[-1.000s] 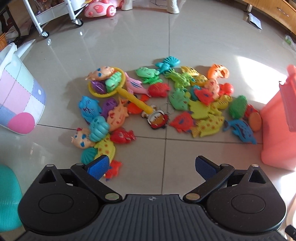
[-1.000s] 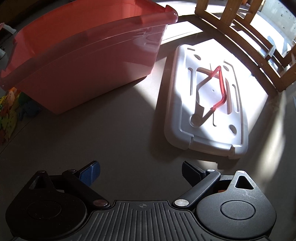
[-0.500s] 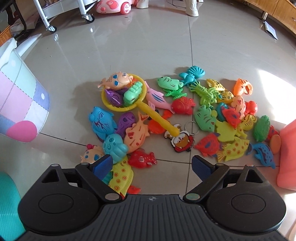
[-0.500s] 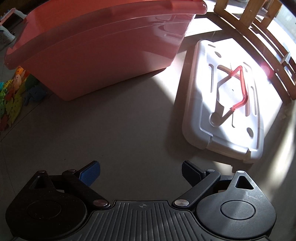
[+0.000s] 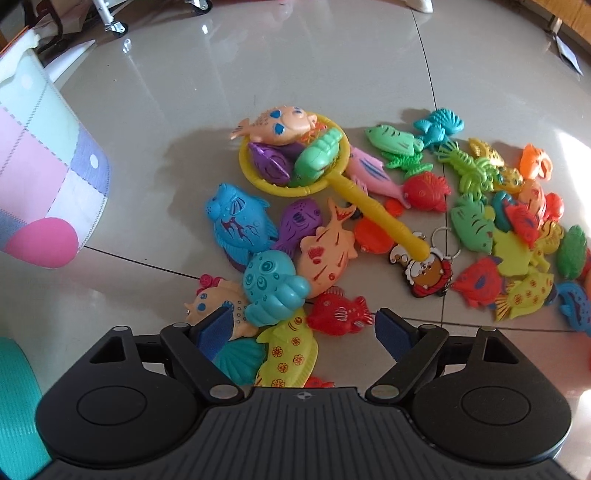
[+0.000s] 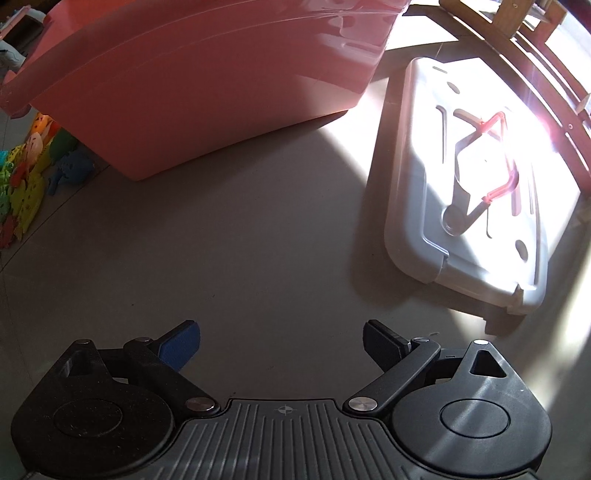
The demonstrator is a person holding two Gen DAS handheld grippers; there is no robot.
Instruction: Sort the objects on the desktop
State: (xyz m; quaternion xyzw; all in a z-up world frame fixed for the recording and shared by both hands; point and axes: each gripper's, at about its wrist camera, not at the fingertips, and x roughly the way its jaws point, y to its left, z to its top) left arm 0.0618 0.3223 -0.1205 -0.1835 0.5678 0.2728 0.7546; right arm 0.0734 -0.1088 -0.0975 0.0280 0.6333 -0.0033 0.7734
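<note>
Many colourful plastic toy fish lie scattered on the tiled floor in the left wrist view. A yellow scoop net (image 5: 295, 162) holds a few of them, its handle (image 5: 380, 218) pointing right toward a cartoon keychain (image 5: 428, 273). My left gripper (image 5: 301, 332) is open, low over the near toys: a teal octopus (image 5: 273, 288), a red fish (image 5: 338, 312) and a yellow fish (image 5: 288, 356) sit between its fingers. My right gripper (image 6: 280, 341) is open and empty above bare floor, in front of a pink storage bin (image 6: 192, 85).
A pastel patchwork basket (image 5: 44, 177) stands at the left, a teal object (image 5: 16, 398) at the bottom left. A white bin lid with a red handle (image 6: 476, 184) lies right of the pink bin. Wooden furniture (image 6: 517, 33) stands behind it. Some toys (image 6: 22, 177) show at the bin's left.
My left gripper has moved forward and down toward the toy pile, so the near fish now lie between its fingers. My right gripper has shifted slightly closer to the pink bin.
</note>
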